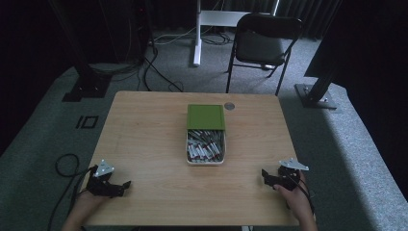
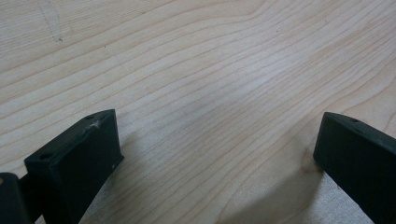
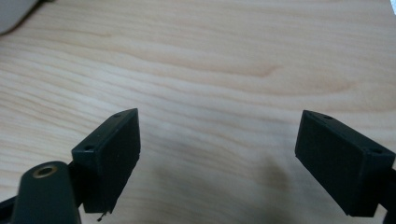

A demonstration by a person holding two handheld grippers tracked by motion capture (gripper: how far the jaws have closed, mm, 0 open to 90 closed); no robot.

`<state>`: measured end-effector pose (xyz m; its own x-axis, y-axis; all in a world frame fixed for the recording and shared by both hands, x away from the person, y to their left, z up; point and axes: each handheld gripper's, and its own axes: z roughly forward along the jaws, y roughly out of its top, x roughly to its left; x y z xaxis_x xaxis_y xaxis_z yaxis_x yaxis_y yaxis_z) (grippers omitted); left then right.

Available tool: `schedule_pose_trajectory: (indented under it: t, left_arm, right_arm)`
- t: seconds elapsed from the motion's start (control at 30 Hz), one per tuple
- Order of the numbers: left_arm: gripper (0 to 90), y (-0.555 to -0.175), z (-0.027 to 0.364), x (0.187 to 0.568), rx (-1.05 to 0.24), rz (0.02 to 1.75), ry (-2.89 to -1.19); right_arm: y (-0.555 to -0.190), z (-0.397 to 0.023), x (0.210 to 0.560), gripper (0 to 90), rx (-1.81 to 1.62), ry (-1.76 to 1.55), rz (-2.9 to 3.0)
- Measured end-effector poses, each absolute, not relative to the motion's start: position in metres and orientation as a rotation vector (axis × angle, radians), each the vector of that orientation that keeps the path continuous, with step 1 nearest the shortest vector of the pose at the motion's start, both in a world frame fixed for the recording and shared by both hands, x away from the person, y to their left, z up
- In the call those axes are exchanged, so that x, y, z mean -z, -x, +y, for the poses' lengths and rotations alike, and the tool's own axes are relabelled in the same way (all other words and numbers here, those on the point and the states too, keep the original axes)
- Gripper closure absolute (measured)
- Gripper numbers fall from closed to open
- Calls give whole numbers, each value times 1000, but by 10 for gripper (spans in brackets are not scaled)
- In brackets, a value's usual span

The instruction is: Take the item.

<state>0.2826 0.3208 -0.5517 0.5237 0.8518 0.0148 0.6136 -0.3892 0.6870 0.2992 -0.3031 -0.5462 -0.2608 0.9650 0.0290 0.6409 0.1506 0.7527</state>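
A white box (image 1: pixel 205 161) holding several red-and-white pens sits mid-table, its green lid (image 1: pixel 206 116) lying over the far half. My left gripper (image 1: pixel 126 185) rests on the table near the front left corner, held by a hand. In the left gripper view the left gripper (image 2: pixel 217 149) stands open over bare wood, nothing between its jaws. My right gripper (image 1: pixel 263 174) rests near the front right, also held by a hand. In the right gripper view the right gripper (image 3: pixel 218 156) is open, with only wood grain between its jaws.
The wooden table (image 1: pixel 144 139) carries a small round grey disc (image 1: pixel 229 106) near its far edge, right of the lid. Behind the table stand a black folding chair (image 1: pixel 262 43) and a white desk leg (image 1: pixel 197 33). Cables (image 1: pixel 65 166) trail off the left side.
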Motion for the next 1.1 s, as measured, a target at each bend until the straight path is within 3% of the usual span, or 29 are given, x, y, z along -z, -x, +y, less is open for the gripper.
schedule_pose_trajectory:
  t: [1.1]
  left_arm:
    - [14,-283,321,552,-489,1187,-2135]
  right_arm:
    - [-317,-248,470,162,-1110,-1295,1977]
